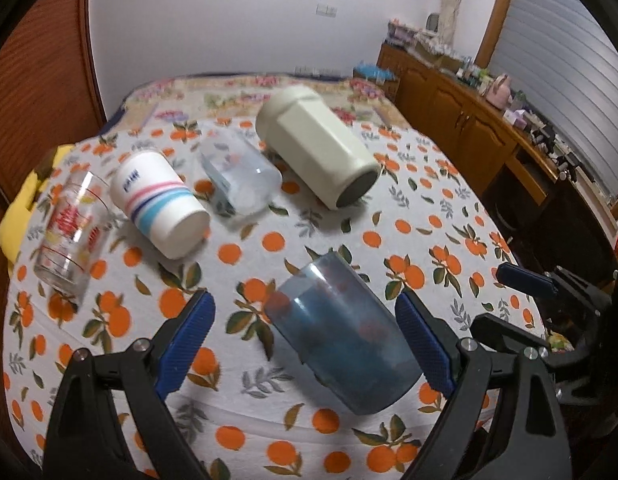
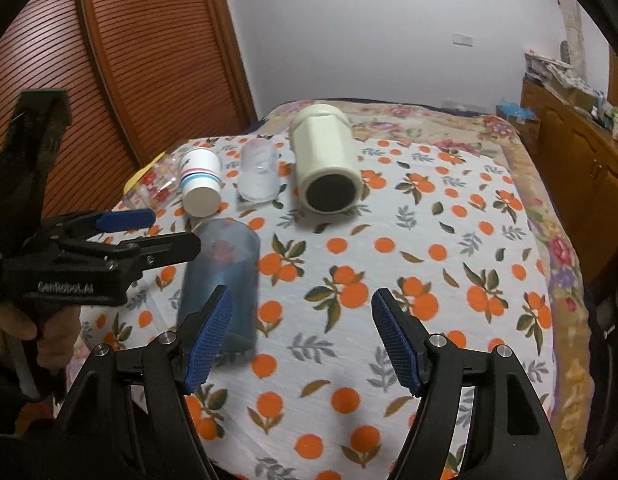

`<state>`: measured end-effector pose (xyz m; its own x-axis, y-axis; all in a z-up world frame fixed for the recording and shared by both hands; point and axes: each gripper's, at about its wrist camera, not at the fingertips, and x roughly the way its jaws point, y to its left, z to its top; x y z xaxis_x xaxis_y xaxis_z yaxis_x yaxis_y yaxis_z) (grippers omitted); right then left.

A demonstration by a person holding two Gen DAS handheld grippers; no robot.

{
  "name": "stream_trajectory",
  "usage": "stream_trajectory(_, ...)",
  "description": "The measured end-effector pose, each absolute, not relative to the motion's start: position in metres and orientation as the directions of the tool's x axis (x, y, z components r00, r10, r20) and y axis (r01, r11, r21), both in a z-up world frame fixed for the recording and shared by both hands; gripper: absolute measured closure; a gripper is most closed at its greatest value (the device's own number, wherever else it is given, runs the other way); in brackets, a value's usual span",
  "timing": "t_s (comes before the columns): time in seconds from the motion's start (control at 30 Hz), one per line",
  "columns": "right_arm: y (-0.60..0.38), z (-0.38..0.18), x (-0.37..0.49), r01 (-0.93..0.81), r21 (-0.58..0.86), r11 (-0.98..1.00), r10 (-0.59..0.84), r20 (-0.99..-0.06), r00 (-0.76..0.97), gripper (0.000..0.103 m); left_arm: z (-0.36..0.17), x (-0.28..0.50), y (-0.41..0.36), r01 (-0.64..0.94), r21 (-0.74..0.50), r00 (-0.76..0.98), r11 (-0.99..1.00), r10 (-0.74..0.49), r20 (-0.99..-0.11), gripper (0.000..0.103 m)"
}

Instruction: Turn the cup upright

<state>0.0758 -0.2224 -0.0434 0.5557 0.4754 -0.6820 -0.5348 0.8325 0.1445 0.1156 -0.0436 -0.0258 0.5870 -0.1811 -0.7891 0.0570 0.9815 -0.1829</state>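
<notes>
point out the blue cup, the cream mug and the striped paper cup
blue cup [image 1: 341, 336], left wrist view, middle of its translucent side wall
cream mug [image 2: 325, 156], right wrist view, faceted side facing up
striped paper cup [image 1: 159, 198], left wrist view, on the coloured stripes

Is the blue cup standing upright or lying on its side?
On its side: the blue cup lies lengthwise on the tablecloth, between the open left gripper fingers.

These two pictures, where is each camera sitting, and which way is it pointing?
Left wrist view: rides on the left tool, looking forward and down over the blue cup lying between its open fingers; the right tool shows at the right edge.
Right wrist view: rides on the right tool, facing the same table; the left tool and a bit of the person's hand show at left.
Shared: the blue cup and cream jar.
</notes>
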Motion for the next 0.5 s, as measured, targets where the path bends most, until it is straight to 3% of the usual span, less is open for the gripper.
stream_trajectory(0.5, -0.24, -0.053, 0.076, -0.518, 0.171, 0.838, 0.487, -0.661, 0.571, 0.029, -0.051, 0.141, -0.042, -0.034, -0.279, 0.444, 0.96, -0.236, -0.864, 0.01)
